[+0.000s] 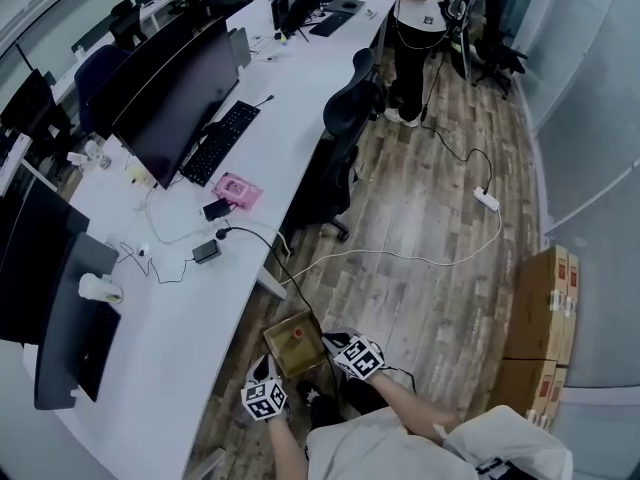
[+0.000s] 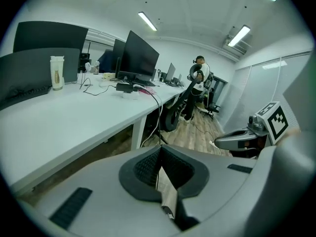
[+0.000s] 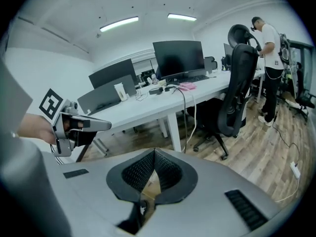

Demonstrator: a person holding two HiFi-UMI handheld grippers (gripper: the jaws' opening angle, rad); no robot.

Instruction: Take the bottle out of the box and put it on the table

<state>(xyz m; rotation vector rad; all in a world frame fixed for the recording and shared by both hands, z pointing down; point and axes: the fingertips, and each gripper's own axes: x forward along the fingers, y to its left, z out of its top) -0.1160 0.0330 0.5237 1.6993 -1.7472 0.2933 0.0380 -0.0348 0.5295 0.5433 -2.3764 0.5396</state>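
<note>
In the head view a small open cardboard box (image 1: 293,346) hangs low over the wood floor beside the desk, held between my two grippers. Inside it stands the bottle (image 1: 297,335), of which only the red cap shows. My left gripper (image 1: 271,365) is shut on the box's near-left wall. My right gripper (image 1: 330,345) is shut on its right wall. In the left gripper view brown cardboard (image 2: 168,192) sits between the closed jaws of the left gripper (image 2: 159,147). The right gripper view shows the right gripper (image 3: 154,150) clamped on cardboard (image 3: 149,182) in the same way.
A long white desk (image 1: 200,298) with monitors (image 1: 190,98), a keyboard and cables runs along the left. A black office chair (image 1: 350,108) stands ahead. Stacked cartons (image 1: 545,308) are on the right. A power strip (image 1: 486,199) and its cable lie on the floor. A person (image 1: 415,28) stands far off.
</note>
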